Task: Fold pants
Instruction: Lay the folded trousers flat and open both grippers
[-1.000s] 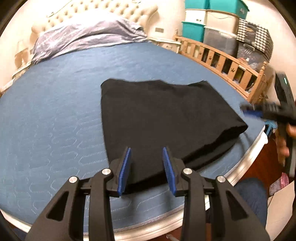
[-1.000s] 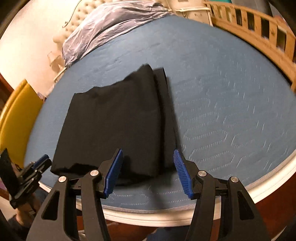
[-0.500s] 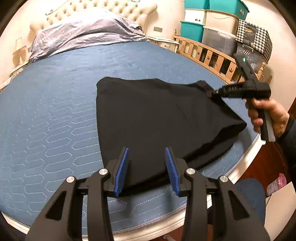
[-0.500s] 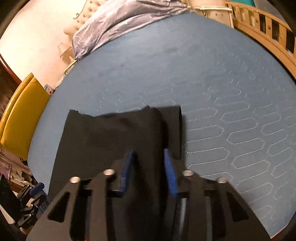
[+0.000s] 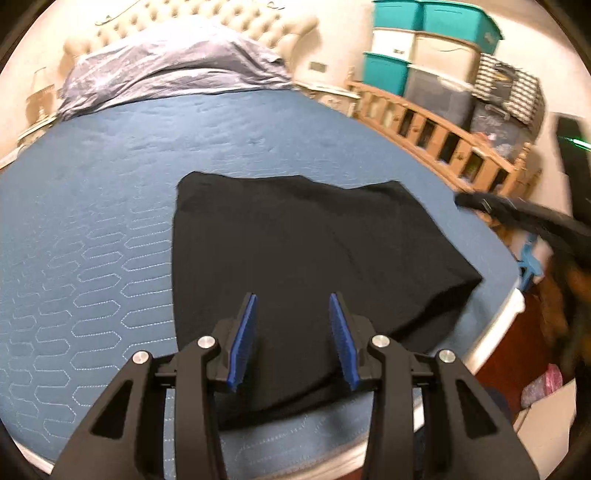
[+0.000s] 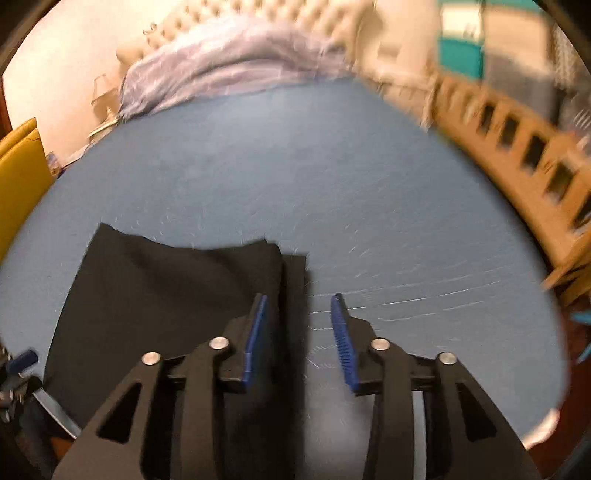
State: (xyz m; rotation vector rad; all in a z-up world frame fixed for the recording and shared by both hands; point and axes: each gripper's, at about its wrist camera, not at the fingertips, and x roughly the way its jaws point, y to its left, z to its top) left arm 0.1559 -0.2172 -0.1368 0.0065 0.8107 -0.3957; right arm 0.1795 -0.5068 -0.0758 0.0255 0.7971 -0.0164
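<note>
Both claws stand spread with nothing between their blue pads: the left gripper (image 5: 292, 334) hangs over the near part of the black pants (image 5: 306, 266), and the right gripper (image 6: 298, 338) sits over the pants' right edge, its left pad (image 6: 255, 338) above the cloth and its right pad over bare mattress (image 6: 406, 229). Whether either pad touches the fabric cannot be told. The pants lie folded flat on the blue quilted mattress near its front edge; a narrower under-layer pokes out along the right side in the right wrist view. That view is smeared by motion, so the wooden rail (image 6: 524, 162) and storage bins (image 5: 428, 55) blur there. In the left wrist view the right gripper appears only as a dark streak at the right border, cut off by the frame. Rumpled grey bedding (image 5: 173, 77) lies against the tufted headboard (image 5: 207, 22).
</note>
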